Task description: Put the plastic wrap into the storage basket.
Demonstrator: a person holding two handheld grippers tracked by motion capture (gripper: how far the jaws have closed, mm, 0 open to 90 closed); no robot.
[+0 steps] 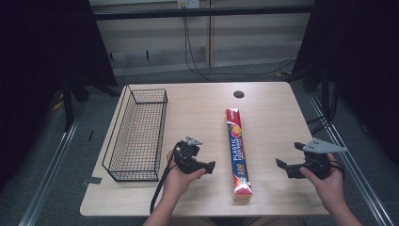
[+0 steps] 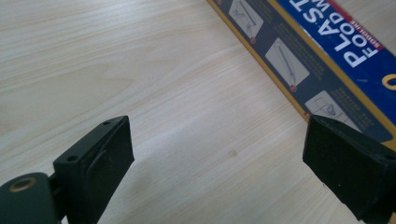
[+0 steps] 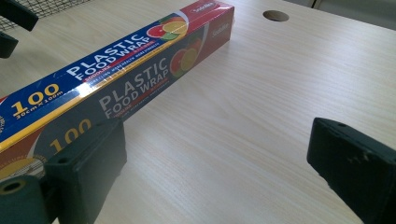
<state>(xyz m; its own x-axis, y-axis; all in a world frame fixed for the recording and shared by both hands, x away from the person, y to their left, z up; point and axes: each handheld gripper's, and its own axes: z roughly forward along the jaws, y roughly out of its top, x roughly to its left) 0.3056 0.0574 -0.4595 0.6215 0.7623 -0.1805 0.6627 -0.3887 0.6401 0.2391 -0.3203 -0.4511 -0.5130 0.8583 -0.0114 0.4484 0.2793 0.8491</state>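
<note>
Both jaws wide apart, empty: left gripper (image 1: 210, 165) and right gripper (image 1: 281, 165) flanking the box (image 1: 238, 153). Box ends cut off in both gripper views. Basket (image 1: 136, 134) far left.

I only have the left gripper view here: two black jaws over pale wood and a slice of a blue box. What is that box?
Observer: A long red and blue plastic food wrap box, lying flat on the wooden table.
Operator: Anything else on the table?
Observer: A black wire basket, left of the box and standing apart from it.
Operator: Is the other tool busy?
Observer: No, the right tool is open, holding nothing, right of the box.
</note>
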